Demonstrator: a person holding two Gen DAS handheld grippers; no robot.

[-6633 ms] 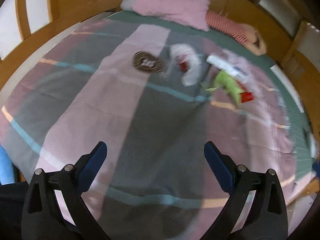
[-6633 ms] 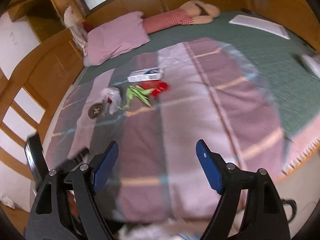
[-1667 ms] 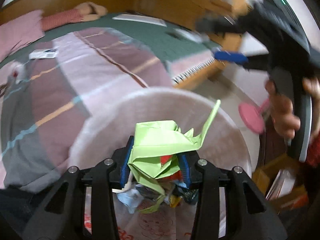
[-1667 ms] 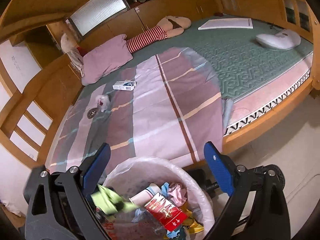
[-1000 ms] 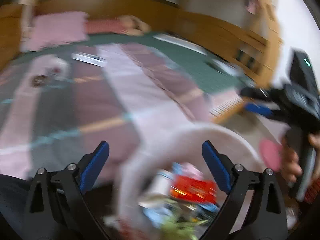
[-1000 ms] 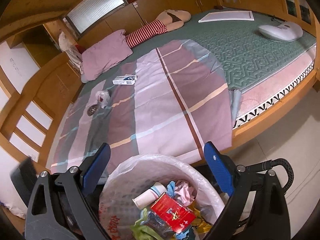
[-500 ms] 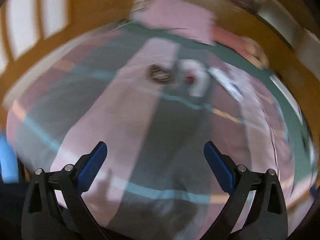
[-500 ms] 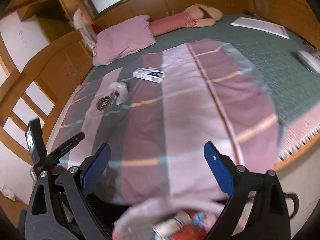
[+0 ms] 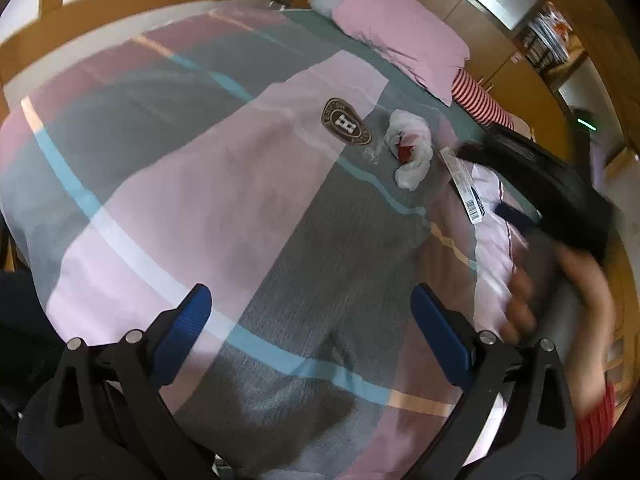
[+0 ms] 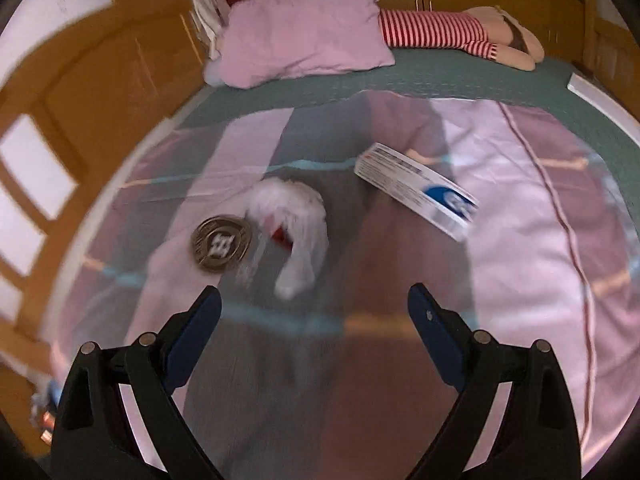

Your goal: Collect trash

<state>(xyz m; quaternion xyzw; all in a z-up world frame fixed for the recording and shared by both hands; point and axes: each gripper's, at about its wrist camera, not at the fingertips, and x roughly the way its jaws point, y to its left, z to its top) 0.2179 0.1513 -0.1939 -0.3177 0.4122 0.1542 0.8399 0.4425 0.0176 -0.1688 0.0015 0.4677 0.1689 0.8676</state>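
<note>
while your right tongs (image 10: 312,312) hang spread wide over the bed (image 10: 520,220), the white bag (image 10: 298,224) lies at 12 o'clock, the long box (image 10: 416,190) at 1 o'clock. your left tongs (image 9: 310,312) are spread wide too, holding nothing.

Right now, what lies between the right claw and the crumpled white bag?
Only bare striped blanket lies between the open right claw and the white bag, per the right wrist view.

Crumpled white bag (image 10: 298,226), flat white-blue box (image 10: 416,196), near together on blanket.
</note>
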